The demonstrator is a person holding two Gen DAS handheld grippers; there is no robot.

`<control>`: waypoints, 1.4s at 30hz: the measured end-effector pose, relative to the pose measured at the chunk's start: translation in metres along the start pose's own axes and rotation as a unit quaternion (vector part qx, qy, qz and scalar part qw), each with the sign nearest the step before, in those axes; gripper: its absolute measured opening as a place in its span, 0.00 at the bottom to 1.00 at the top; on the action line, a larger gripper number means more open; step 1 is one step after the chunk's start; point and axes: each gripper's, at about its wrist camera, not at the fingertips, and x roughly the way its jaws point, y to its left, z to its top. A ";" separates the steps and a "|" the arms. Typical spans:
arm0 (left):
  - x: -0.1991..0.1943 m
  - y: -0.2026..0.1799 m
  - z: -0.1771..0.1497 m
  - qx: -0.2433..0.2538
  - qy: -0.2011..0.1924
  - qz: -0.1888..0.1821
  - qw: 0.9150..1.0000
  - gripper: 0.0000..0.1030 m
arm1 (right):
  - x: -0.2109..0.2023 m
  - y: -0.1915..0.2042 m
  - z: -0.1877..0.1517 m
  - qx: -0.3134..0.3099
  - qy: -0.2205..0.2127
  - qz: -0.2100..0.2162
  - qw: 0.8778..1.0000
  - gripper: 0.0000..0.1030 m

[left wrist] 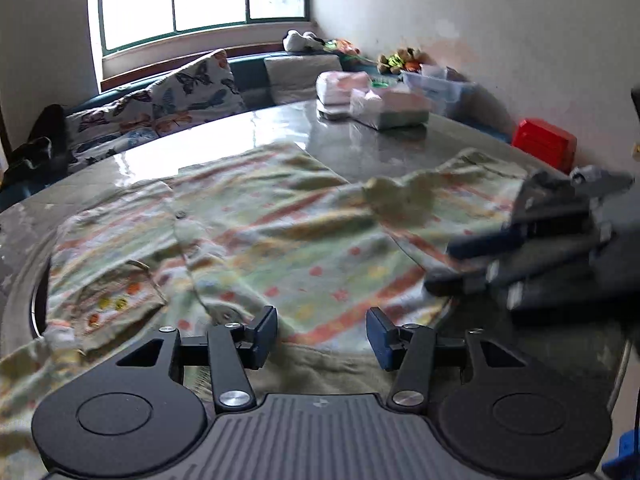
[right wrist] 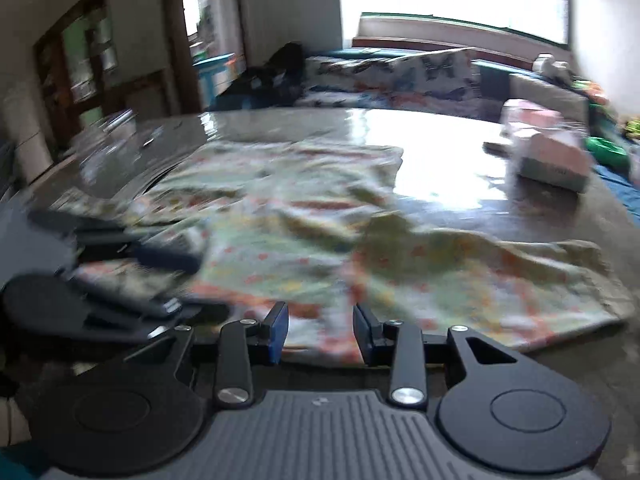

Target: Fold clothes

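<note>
A pale green garment (left wrist: 280, 232) with orange stripes and small flower prints lies spread and wrinkled on the glossy round table (left wrist: 240, 136). It also shows in the right wrist view (right wrist: 320, 232). My left gripper (left wrist: 322, 334) is open and empty, just above the garment's near edge. My right gripper (right wrist: 320, 334) is open and empty over the garment's near hem. The right gripper (left wrist: 452, 268) shows blurred at the right of the left wrist view, over the cloth. The left gripper (right wrist: 168, 276) shows blurred at the left of the right wrist view.
Wrapped tissue packs (left wrist: 384, 108) stand at the table's far side, also in the right wrist view (right wrist: 548, 156). A butterfly-print cushion (left wrist: 192, 92) lies on the bench under the window. A red box (left wrist: 544, 144) sits by the right wall.
</note>
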 end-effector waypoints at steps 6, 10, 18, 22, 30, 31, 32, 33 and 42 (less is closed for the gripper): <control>0.001 -0.003 -0.002 0.003 0.001 0.001 1.000 0.57 | -0.007 -0.058 -0.001 0.056 -0.021 -0.092 0.994 0.35; 0.002 -0.004 -0.001 0.003 0.002 0.003 1.000 0.59 | -0.005 -0.105 -0.003 0.092 -0.025 -0.161 0.982 0.35; 0.005 -0.005 0.000 -0.002 0.006 0.004 1.000 0.64 | 0.001 -0.169 -0.005 0.135 -0.025 -0.232 0.963 0.40; 0.005 -0.006 0.001 -0.001 0.008 0.006 1.000 0.65 | 0.010 -0.176 -0.009 0.140 -0.015 -0.228 0.964 0.39; 0.002 -0.006 0.004 -0.008 0.009 0.012 1.000 0.71 | 0.003 -0.168 -0.006 0.144 -0.032 -0.198 0.969 0.08; 0.000 -0.004 0.004 -0.010 0.008 0.014 1.000 0.71 | 0.000 -0.166 -0.004 0.145 -0.037 -0.196 0.969 0.07; -0.002 -0.002 0.005 -0.013 0.006 0.015 1.000 0.72 | -0.002 -0.164 -0.002 0.145 -0.042 -0.194 0.969 0.07; -0.003 0.000 0.005 -0.015 0.005 0.017 1.000 0.73 | -0.005 -0.162 -0.001 0.145 -0.047 -0.192 0.970 0.07; -0.021 0.027 0.000 -0.051 -0.010 0.049 0.997 0.82 | -0.044 -0.108 0.048 0.103 -0.115 -0.117 0.981 0.06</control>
